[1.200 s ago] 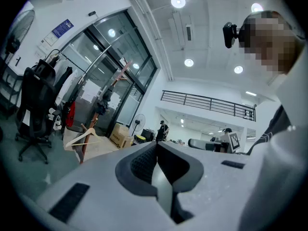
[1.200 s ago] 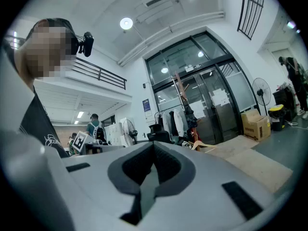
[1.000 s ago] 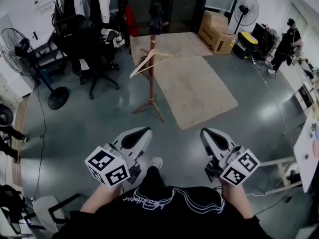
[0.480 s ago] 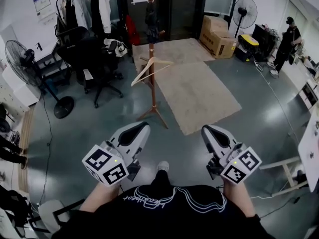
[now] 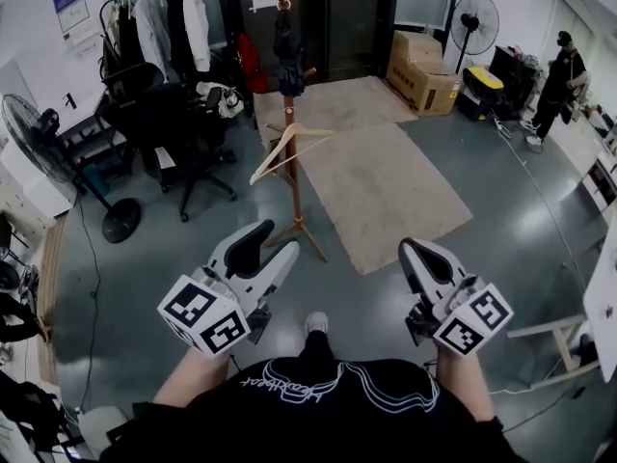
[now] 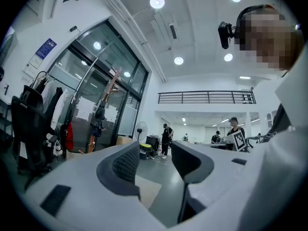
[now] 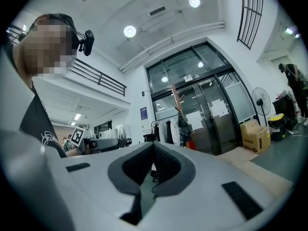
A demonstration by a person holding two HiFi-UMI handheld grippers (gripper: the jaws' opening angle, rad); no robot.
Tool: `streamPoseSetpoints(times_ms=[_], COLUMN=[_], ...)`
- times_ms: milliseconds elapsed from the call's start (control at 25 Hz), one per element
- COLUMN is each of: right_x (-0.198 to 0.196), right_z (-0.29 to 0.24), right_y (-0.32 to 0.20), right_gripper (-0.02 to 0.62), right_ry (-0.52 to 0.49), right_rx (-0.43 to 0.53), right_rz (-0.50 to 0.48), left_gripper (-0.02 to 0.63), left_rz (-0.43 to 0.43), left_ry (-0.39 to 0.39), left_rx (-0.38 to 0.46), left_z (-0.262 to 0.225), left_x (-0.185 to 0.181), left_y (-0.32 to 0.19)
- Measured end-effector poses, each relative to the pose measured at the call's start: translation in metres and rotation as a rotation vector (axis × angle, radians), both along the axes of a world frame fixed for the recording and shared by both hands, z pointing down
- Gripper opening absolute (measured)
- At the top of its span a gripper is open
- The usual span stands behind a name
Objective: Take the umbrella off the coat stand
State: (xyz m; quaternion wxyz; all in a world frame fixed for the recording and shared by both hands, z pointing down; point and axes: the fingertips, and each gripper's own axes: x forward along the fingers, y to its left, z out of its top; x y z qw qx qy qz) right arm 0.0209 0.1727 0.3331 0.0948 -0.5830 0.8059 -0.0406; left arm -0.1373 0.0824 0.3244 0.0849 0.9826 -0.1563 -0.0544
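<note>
My head camera looks forward and steeply down onto the grey floor (image 5: 174,258). My left gripper (image 5: 275,242) and right gripper (image 5: 415,251) sit close at the bottom. The coat stand (image 5: 292,162) stands farther off, before the glass doors (image 5: 337,17) at the floor's far edge. The left gripper view sits low behind its opening, empty jaws, facing level across the room. The right gripper view looks along closed jaws. All three share the distant stand, doors and pedestal fan (image 5: 476,17).
</note>
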Motion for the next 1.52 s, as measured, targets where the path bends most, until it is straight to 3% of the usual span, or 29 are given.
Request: streamPoseSetpoints(times_ms=[360,800,1120,1520], right_x=[0.050,0.102,0.113,0.142], right_z=[-0.003,0.006,0.023,0.020], right_y=[-0.097,-0.230,-0.281,-0.347], right_gripper=[0.003,0.003,0.003,0.005], right_ry=[-0.009,-0.028,-0.058,-0.067], right_rx=[-0.040,-0.070,-0.099,-0.097], right_rz=[0.009,-0.007,-0.054,-0.158], left_gripper=[0.289,0.331,0.344,0.344], left_rz=[-0.038,-0.098,-0.130,-0.241], left_ry=[-0.002,-0.040,-0.083,-0.104], left_rx=[0.003,0.020,0.024,0.016], left_z=[-0.011,-0.010,-0.002,-0.002], left_x=[0.052,0.111,0.138,0.163], left_y=[-0.111,-0.253,-0.307,-0.367])
